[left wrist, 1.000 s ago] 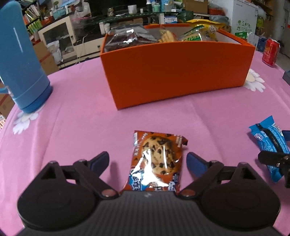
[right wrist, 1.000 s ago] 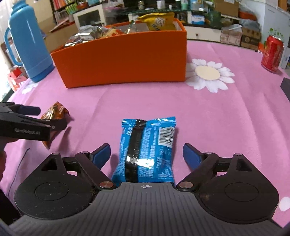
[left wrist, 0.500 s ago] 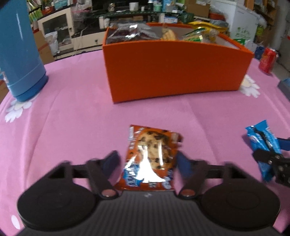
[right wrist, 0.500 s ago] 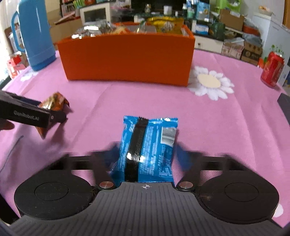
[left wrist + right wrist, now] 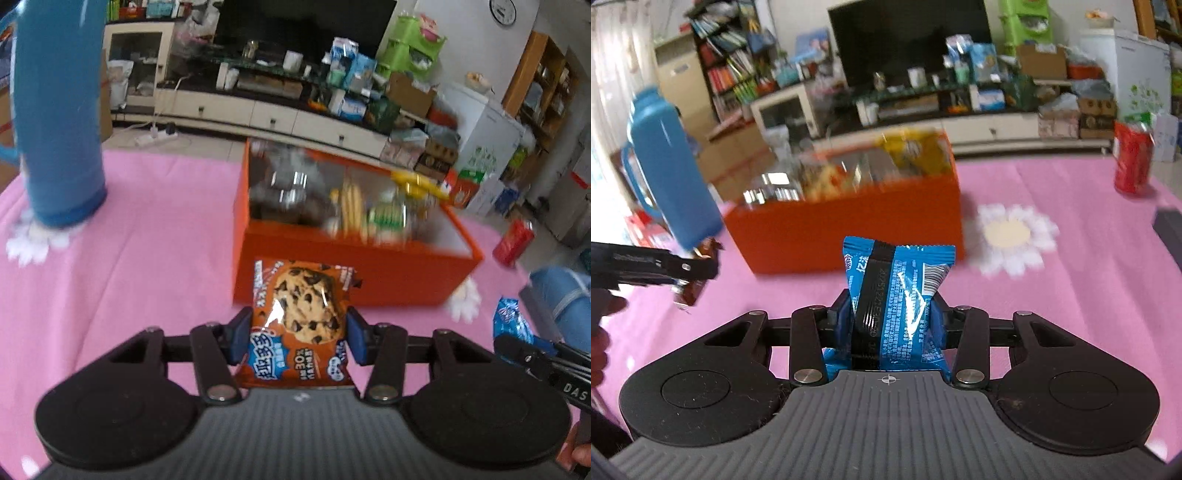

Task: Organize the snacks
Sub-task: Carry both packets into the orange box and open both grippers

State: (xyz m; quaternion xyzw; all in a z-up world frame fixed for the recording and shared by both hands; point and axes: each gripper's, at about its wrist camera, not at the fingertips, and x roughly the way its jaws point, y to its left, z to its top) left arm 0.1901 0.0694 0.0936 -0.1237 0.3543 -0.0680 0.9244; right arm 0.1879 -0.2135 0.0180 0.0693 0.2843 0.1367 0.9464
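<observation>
Left gripper point(image 5: 297, 334) is clamping the chocolate-chip cookie packet point(image 5: 301, 321) from both sides, blue pads point(image 5: 238, 338) pressing into its edges; its jaws closed onto the packet within the last second and are holding steady on it now. The packet is sitting upright between the fingers, off the pink tablecloth point(image 5: 122, 266), in front of the near wall of the orange box point(image 5: 354, 273). Right gripper point(image 5: 890, 325) is squeezing the blue snack packet point(image 5: 897, 302), and its jaws have just been closing further, with the wrapper bunching and creasing between them. That packet is also lifted clear of the cloth, standing up in front of the orange box's near side. The box is already holding several snack bags point(image 5: 354, 206), blurred. A blue thermos point(image 5: 59, 110) is standing on the cloth left of the box, well apart from it. A red can point(image 5: 1132, 162) is standing far right on the table, and a daisy print point(image 5: 1010, 236) is showing on the cloth just right of the box. In the right wrist view the left gripper is showing at the left edge with the cookie packet in it; a person's fingers point(image 5: 602, 332) are partly showing below it.
</observation>
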